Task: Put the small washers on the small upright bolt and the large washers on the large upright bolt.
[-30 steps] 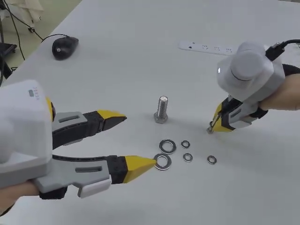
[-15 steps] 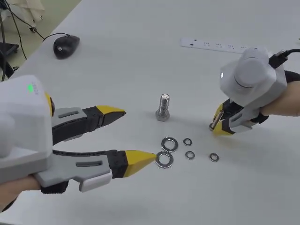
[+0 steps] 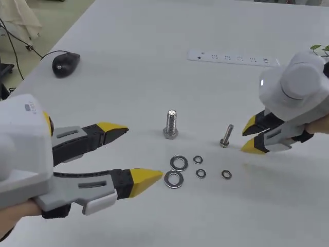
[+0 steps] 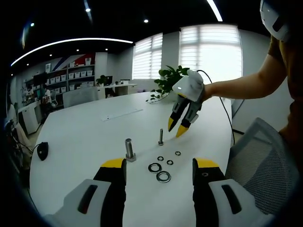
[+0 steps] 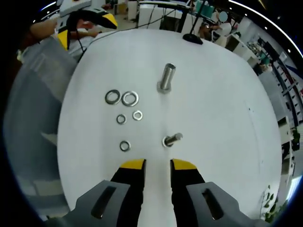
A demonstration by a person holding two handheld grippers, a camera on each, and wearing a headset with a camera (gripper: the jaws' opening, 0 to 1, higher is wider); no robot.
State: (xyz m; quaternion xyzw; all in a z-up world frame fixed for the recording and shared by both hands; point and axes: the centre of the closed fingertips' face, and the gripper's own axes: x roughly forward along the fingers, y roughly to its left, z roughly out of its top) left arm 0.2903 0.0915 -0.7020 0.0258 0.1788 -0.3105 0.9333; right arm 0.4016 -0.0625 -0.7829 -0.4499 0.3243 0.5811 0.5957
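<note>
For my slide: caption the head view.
Open left gripper and open right gripper flank upright large bolt, small bolt, large washers and small washers.

Head view looks steeply down at the table; the 2 gripper views face each other across the washers.

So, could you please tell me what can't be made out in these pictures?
- Head view: any markings on the power strip are too small to read.
- Left gripper view: the small washers are too tiny to compare.
- Head view: the hand holding the right tool is mostly hidden by the tool's white body.
- Right gripper view: the small bolt is foreshortened, so its length is unclear.
</note>
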